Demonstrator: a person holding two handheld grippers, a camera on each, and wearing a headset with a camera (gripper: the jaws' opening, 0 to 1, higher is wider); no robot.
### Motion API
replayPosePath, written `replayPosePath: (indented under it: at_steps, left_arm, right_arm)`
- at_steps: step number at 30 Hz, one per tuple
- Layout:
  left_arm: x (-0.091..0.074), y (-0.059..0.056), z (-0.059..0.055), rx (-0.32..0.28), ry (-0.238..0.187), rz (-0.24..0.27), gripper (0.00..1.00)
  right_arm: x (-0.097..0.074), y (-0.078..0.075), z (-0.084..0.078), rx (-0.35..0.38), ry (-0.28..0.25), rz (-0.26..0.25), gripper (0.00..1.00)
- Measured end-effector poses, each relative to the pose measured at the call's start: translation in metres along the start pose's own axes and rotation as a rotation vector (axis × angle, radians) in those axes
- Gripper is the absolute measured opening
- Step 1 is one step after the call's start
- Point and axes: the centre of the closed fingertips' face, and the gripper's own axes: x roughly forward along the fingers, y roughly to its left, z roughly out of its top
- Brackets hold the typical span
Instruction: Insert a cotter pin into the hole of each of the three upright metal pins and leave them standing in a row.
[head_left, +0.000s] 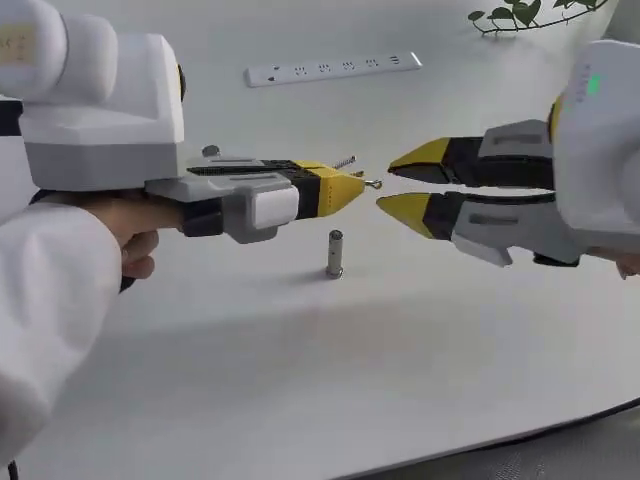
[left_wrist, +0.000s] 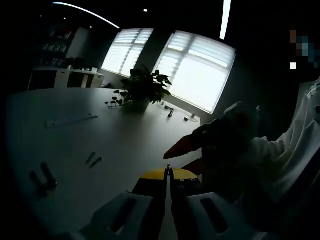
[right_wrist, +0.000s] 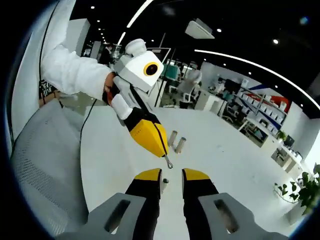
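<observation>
Yellow-tipped left gripper pinches a cotter pin; right gripper faces it, jaws apart. Upright metal pin stands well in from the table's near edge.

The cotter pin sticks out from the tips of the left gripper's closed jaws. It sits just ahead of the gap between the right gripper's parted jaws, the two grippers being tip to tip but apart. One upright metal pin stands on the table below both sets of jaw tips. In the right gripper view, two further metal pins stand side by side beyond the left gripper's jaws, while two loose cotter pins lie left of those jaws, with the power strip and plant well beyond.
</observation>
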Motion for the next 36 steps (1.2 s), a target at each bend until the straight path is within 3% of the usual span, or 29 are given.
replayPosePath:
  at_steps: [2,3,7,11,12,15,19,26,33,36]
  left_arm:
    - [-0.003,-0.002,0.001,0.029,-0.005,-0.014,0.0]
    - [-0.003,-0.004,0.001,0.037,-0.003,-0.024,0.0]
    - [-0.005,-0.012,0.001,0.064,0.001,-0.048,0.0]
    - [-0.008,-0.017,-0.005,0.133,0.034,-0.073,0.0]
    - [-0.008,-0.02,-0.006,0.143,0.034,-0.085,0.0]
    - [-0.01,-0.023,-0.007,0.153,0.036,-0.113,0.0]
    - [-0.011,-0.031,-0.014,0.203,0.06,-0.153,0.0]
    - [-0.003,-0.051,-0.024,0.237,0.094,-0.223,0.0]
    - [-0.005,-0.055,-0.031,0.247,0.122,-0.25,0.0]
    - [-0.007,-0.055,-0.037,0.29,0.148,-0.26,0.0]
  right_arm:
    - [0.0,0.006,0.002,0.101,-0.047,0.075,0.08]
    - [-0.001,0.006,0.003,0.127,-0.059,0.08,0.06]
    - [-0.006,0.006,0.002,0.168,-0.073,0.121,0.09]
    - [-0.009,0.019,0.003,0.23,-0.09,0.2,0.11]
    - [-0.01,0.024,0.003,0.274,-0.095,0.231,0.1]
    - [-0.012,0.032,0.001,0.306,-0.109,0.27,0.09]
    - [-0.014,0.042,0.001,0.307,-0.115,0.296,0.08]
    - [-0.009,0.054,-0.007,0.302,-0.08,0.315,0.04]
    - [-0.011,0.064,-0.006,0.319,-0.076,0.347,0.0]
    - [-0.011,0.067,-0.005,0.314,-0.08,0.357,0.0]
